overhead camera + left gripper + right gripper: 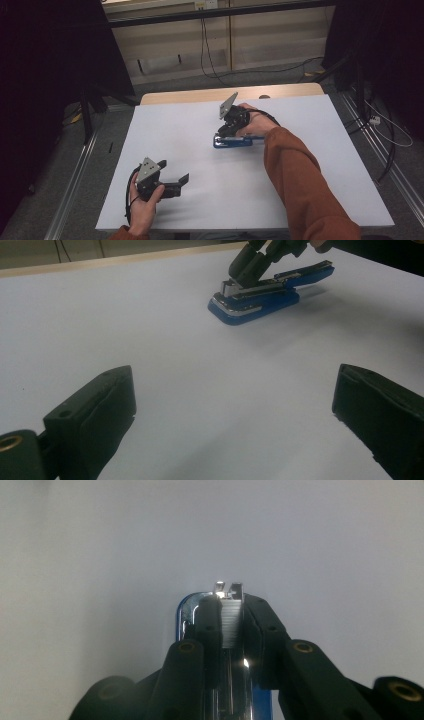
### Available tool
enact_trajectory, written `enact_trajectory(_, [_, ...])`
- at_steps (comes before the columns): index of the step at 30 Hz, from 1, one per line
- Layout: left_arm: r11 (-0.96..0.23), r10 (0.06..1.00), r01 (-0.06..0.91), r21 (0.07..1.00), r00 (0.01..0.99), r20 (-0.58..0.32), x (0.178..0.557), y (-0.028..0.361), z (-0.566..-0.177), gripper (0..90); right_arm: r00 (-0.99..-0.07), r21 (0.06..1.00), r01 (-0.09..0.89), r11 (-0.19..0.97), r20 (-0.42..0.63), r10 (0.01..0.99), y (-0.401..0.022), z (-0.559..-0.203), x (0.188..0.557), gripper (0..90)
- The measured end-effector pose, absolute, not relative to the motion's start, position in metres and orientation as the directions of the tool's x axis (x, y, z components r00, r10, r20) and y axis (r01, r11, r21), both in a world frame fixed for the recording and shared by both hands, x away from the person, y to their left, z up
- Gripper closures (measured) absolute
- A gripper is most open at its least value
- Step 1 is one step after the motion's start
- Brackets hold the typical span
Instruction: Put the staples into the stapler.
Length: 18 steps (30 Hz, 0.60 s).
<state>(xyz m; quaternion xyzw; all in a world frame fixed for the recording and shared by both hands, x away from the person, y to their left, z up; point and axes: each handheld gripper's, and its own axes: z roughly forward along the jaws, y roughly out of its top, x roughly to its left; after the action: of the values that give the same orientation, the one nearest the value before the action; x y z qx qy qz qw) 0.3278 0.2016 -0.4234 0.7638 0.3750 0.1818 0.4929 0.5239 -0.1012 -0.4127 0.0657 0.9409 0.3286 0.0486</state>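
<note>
A blue stapler [232, 142] with a silver top lies on the white table [300, 165], a little right of centre. My right gripper [225, 131] comes down on it from above, jaws shut on the stapler's front end. In the right gripper view the two pads [209, 625] pinch the silver staple channel [231, 625] between them. In the left gripper view the stapler [260, 297] sits far off with its upper arm raised slightly at the back. My left gripper [175, 171] rests low near the table's front left, jaws open wide with nothing between them [235, 405].
A person's arm in a rust-coloured sleeve [300, 185] reaches across the right half of the table. A bare wooden strip [200, 95] runs along the far edge. Black cables [380, 125] and metal rails lie on the floor on both sides.
</note>
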Motion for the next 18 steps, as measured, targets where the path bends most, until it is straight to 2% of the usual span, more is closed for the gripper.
enact_trajectory(9, [-0.233,0.753,0.394,0.889,0.652,-0.091,0.328,0.202,-0.423,3.9,-0.984,0.648,0.116,0.753,-0.03,0.177,-0.102,-0.411,0.523,71.8])
enact_trajectory(18, [-0.232,0.756,0.394,0.889,0.648,-0.089,0.327,0.201,-0.423,4.0,-0.969,0.688,0.178,0.704,0.0,0.246,-0.115,-0.412,0.517,66.3])
